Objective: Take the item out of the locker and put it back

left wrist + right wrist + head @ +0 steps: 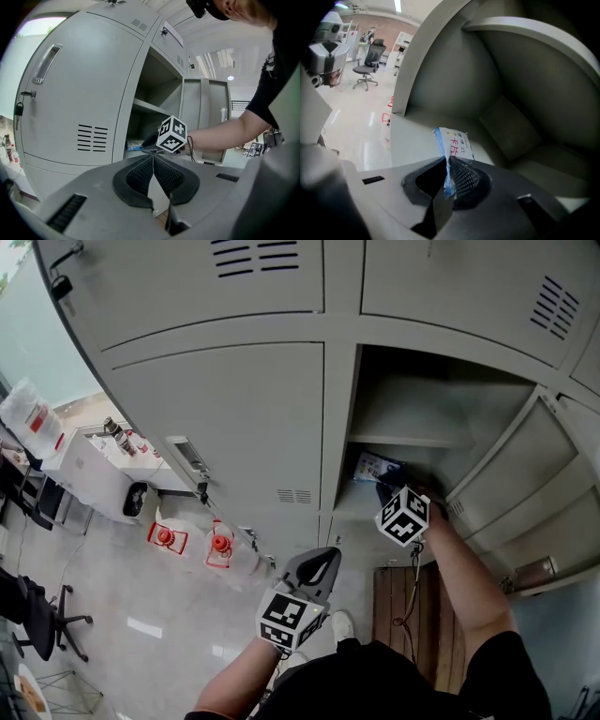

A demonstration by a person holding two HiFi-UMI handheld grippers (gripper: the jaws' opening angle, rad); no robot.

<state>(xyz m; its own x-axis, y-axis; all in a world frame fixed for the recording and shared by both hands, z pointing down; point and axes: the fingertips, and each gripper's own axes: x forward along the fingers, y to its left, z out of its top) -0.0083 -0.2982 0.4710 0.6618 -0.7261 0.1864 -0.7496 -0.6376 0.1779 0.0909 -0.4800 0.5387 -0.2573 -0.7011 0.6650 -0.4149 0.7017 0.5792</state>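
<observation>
A white-and-blue packet (455, 143) lies on the floor of the open locker compartment (412, 439), on its left side; in the head view the packet (375, 466) shows just past the door frame. My right gripper (446, 163) reaches into that compartment with its jaws pinched on the packet's blue edge. From the head view only the right gripper (388, 487) and its marker cube show, and the fingertips are hidden. My left gripper (315, 568) hangs outside, low in front of the lockers, shut and empty. In its own view the left gripper (153, 157) points at the open compartment.
The compartment's door (511, 474) swings open to the right. Closed locker doors (225, 418) fill the left. On the floor stand two red-capped jugs (219, 545), a white cabinet (89, 470), an office chair (37, 615) and a wooden board (412, 606).
</observation>
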